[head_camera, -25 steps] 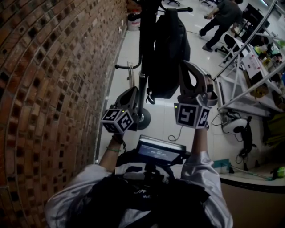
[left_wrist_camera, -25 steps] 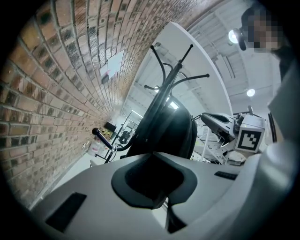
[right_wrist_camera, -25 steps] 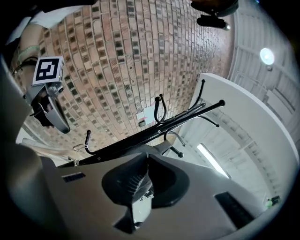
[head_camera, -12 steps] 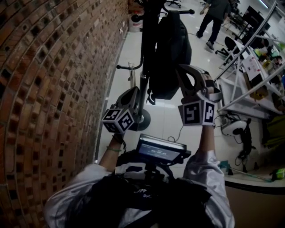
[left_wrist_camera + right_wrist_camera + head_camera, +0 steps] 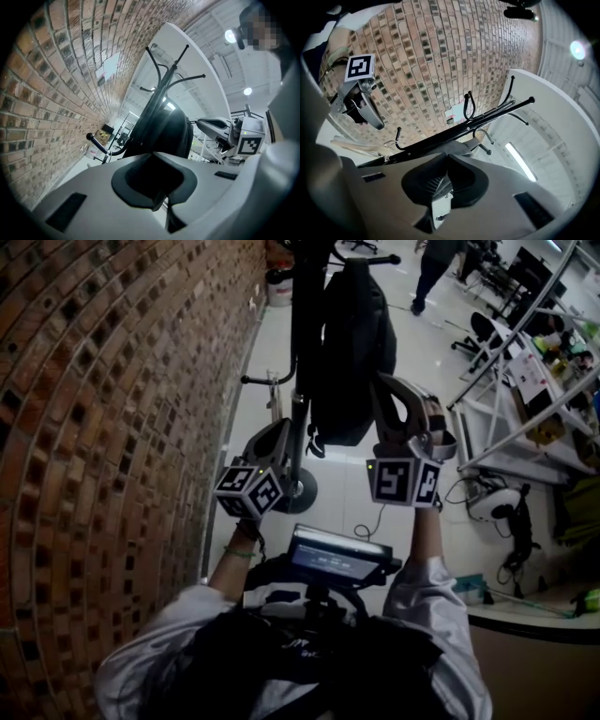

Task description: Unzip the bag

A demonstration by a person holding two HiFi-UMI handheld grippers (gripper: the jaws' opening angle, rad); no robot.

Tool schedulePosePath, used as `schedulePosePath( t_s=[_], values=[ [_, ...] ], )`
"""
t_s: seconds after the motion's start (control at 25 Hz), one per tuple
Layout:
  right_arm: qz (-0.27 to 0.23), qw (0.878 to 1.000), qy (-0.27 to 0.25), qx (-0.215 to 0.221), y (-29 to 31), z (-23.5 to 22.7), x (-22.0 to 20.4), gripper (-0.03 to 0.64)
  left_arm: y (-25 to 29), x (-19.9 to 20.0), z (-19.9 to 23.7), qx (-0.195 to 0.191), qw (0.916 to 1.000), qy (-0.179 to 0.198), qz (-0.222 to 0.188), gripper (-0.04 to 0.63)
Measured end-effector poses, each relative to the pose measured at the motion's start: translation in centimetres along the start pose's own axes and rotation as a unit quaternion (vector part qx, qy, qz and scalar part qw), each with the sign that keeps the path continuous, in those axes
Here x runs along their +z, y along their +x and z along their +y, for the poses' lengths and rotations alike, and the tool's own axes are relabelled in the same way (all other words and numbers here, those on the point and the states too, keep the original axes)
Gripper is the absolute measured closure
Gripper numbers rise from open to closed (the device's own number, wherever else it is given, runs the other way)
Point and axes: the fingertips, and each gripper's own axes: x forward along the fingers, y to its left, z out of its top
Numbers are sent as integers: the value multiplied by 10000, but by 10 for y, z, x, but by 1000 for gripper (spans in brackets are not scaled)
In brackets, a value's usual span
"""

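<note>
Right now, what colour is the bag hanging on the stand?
The bag is black; head view shows it best.

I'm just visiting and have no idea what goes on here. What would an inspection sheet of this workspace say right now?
Surface: white floor.
Job's things: black backpack hanging on a black coat stand; zip not discernible.
Clutter: white rounded object on the floor at right.
Grippers: left tongs shut, empty; right tongs shut, empty; both raised near the backpack.
Cables: thin cable near the stand's base; dark cables beside the white object.
Surroundings: brick wall at left, person at the far end, desks at right.
</note>
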Motion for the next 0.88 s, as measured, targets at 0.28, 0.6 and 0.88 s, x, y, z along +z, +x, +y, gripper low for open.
schedulePosePath(
  t_s=[0.28,0.6,0.88],
  values=[
    [-11,9989,228,-412,4,-13,2,605,17,24,-31,-405,9981,465,-84,586],
    [265,9993,241,88,15,-7,-12,594,27,38,-53,-653,9954,682,-163,586],
    [293,9996,-9,38,15,-7,-13,604,26,36,-52,-636,9955,690,-144,586]
  ],
)
